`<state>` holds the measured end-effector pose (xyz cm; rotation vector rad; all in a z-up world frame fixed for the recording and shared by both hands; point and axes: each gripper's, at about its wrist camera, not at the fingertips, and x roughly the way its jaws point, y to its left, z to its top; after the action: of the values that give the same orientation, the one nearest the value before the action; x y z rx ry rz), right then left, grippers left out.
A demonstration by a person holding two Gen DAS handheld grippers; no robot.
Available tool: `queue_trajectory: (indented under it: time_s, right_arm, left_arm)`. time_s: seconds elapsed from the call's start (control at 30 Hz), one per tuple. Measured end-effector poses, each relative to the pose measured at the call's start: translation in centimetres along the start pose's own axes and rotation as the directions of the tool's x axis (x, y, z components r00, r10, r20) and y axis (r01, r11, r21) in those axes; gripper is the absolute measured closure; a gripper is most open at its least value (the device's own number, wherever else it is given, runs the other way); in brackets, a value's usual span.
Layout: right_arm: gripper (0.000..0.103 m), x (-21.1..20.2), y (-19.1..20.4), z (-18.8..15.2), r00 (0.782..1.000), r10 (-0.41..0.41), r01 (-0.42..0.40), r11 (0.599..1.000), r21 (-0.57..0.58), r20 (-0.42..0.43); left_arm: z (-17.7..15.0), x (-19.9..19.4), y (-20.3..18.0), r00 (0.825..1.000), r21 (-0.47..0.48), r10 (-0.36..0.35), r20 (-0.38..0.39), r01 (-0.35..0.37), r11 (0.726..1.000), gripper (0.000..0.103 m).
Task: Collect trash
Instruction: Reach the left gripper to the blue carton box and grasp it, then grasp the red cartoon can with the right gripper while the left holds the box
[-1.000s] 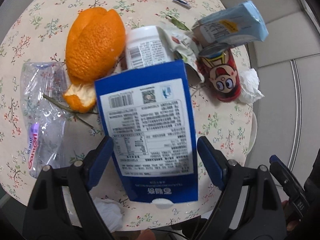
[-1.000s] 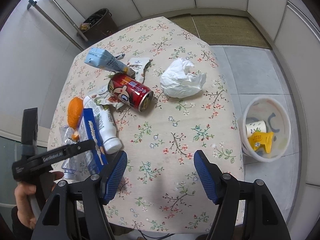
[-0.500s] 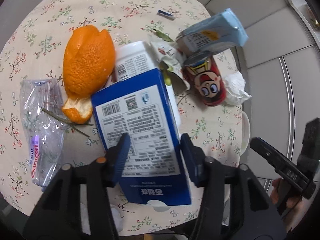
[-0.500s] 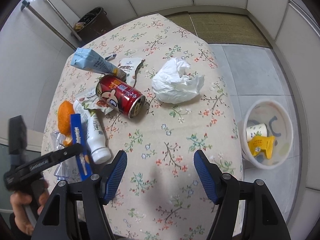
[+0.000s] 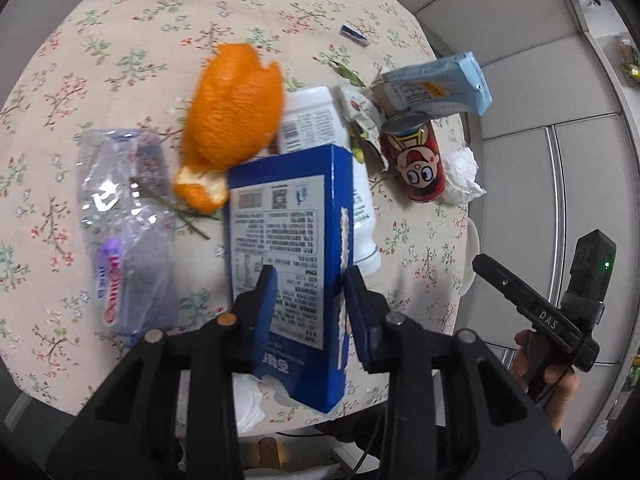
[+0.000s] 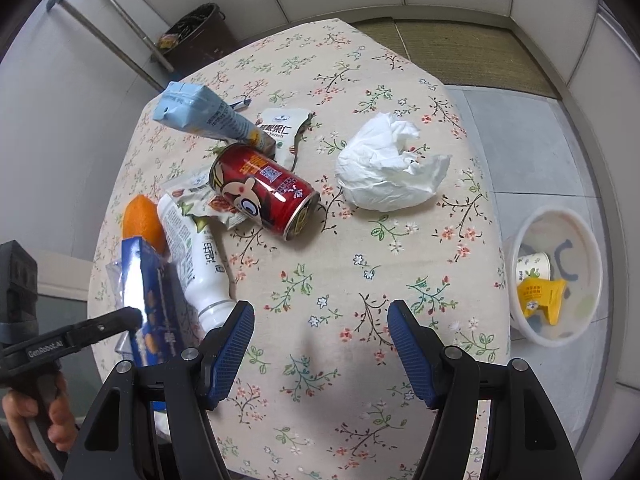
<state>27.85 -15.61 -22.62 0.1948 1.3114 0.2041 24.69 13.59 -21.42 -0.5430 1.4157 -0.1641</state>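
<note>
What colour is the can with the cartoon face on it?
The can is red, with gold trim. The right wrist view shows it best.

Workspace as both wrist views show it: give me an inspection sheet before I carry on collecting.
Surface: round table under a floral cloth.
Job's things: blue carton, red can on its side, white bottle, orange peel, crumpled tissue, light blue carton, snack wrappers, clear plastic bottle.
Clutter: nothing seen.
Grippers: left tool has just been closing and is clamped on the blue carton; right tool open, empty.
Cables: nothing seen.
Surroundings: white bin on the floor holding a cup and yellow packet; dark bin by the wall.
</note>
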Motion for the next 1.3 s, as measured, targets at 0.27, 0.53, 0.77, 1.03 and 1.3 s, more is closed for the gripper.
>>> queue_trajectory:
  time_s: [0.27, 0.53, 0.77, 1.03, 1.3]
  right_arm:
    - [0.032, -0.3, 0.3, -0.2, 1.000, 0.006, -0.006, 1.000, -0.007, 0.002]
    - [0.032, -0.1, 0.9, -0.4, 1.000, 0.008, -0.008, 1.000, -0.014, 0.000]
    - [0.032, 0.1, 0.8, -0.5, 1.000, 0.004, -0.004, 1.000, -0.005, -0.003]
    - [0.032, 0.9, 1.1, 1.4, 1.000, 0.010, -0.009, 0.996, -0.084, 0.015]
    - [0.032, 2.1, 3.5, 4.1, 0.999, 0.007, 0.010, 0.952, -0.307, 0.054]
  left_arm:
    - [-0.7, -1.7, 2.6, 0.997, -0.012, 0.045, 0.064, -0.044, 0.999, 0.068]
    - [-0.9, -2.2, 1.9, 0.998, 0.008, -0.028, 0.048, 0.027, 1.000, 0.035]
    - [-1.3, -0.4, -2.9, 0.981, 0.140, 0.167, 0.097, -0.179, 0.974, 0.021]
    - [0.5, 2.8, -2.3, 0.946, 0.184, 0.317, 0.064, -0.323, 0.928, 0.071]
    - [0.4, -0.8, -2.8, 0.958, 0.197, 0.231, 0.168, -0.263, 0.945, 0.078]
